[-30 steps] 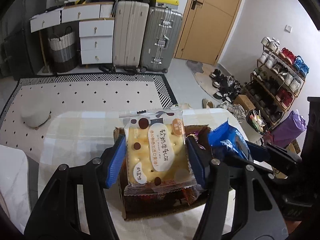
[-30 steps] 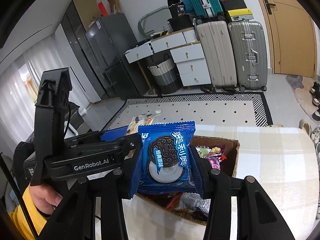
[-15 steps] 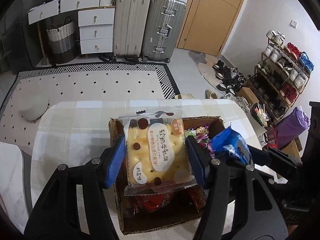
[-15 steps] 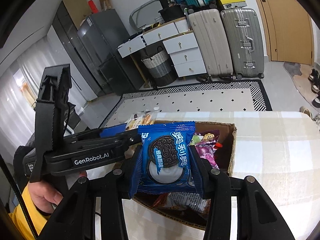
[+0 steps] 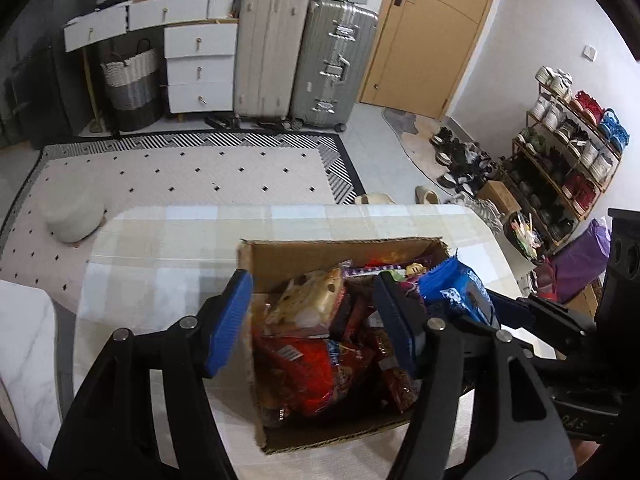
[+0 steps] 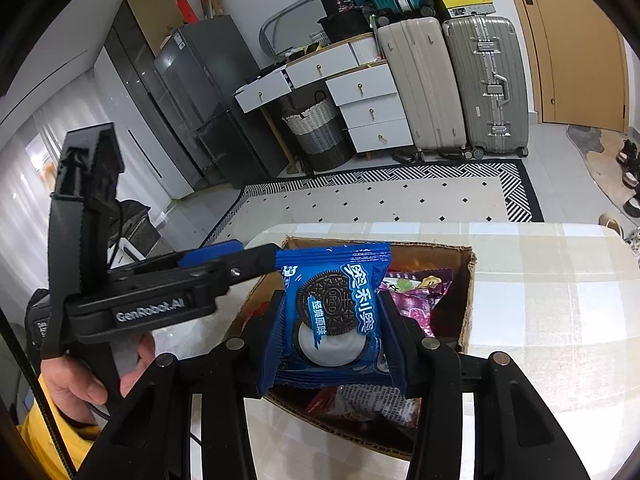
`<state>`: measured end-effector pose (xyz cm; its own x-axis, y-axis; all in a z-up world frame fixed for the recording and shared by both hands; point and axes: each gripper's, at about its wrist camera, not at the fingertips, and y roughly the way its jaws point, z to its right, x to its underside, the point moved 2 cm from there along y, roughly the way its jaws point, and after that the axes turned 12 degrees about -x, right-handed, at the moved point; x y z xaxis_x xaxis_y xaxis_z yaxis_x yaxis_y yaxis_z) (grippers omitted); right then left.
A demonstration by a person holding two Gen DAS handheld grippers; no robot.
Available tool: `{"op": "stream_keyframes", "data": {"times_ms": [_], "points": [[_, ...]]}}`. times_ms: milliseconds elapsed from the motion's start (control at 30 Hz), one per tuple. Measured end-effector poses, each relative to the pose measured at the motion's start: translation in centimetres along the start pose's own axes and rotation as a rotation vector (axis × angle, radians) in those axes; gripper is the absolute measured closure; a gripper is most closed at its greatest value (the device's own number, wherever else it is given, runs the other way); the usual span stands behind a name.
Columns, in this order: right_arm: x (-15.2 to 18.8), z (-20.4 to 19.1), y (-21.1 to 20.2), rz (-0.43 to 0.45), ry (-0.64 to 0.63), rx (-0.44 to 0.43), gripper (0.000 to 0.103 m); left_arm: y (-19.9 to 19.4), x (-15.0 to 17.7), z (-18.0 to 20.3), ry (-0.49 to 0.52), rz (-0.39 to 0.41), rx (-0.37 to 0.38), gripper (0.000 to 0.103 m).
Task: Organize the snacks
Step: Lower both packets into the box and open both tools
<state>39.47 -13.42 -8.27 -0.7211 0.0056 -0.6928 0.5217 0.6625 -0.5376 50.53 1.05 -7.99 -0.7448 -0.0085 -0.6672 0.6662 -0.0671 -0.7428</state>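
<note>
A brown cardboard box (image 5: 320,252) full of snack packs sits on the checked table (image 5: 160,248); it also shows in the right wrist view (image 6: 466,304). My left gripper (image 5: 312,320) is open and empty above the box. A yellow cracker pack (image 5: 310,302) lies in the box below it, on top of red packs (image 5: 320,372). My right gripper (image 6: 334,344) is shut on a blue Oreo pack (image 6: 334,312) and holds it over the box; the pack also shows in the left wrist view (image 5: 460,292).
Purple snack packs (image 6: 416,300) lie in the box's far right corner. The left gripper's body (image 6: 152,300) is at the left in the right wrist view. Beyond the table are a patterned rug (image 5: 180,176), suitcases (image 5: 304,52), drawers and a shoe rack (image 5: 568,152).
My left gripper has opened and let go of the yellow cracker pack, which dropped into the box. Both grippers have moved forward over the box. The right still holds the Oreo pack.
</note>
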Motion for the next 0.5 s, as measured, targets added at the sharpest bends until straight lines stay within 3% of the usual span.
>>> {"op": "stream_keyframes", "data": {"times_ms": [500], "points": [[-0.1,-1.4,1.6,-0.045,-0.045,0.039,0.056,-5.8,0.9,-1.9,-0.007,0.035,-0.063,0.026]]}}
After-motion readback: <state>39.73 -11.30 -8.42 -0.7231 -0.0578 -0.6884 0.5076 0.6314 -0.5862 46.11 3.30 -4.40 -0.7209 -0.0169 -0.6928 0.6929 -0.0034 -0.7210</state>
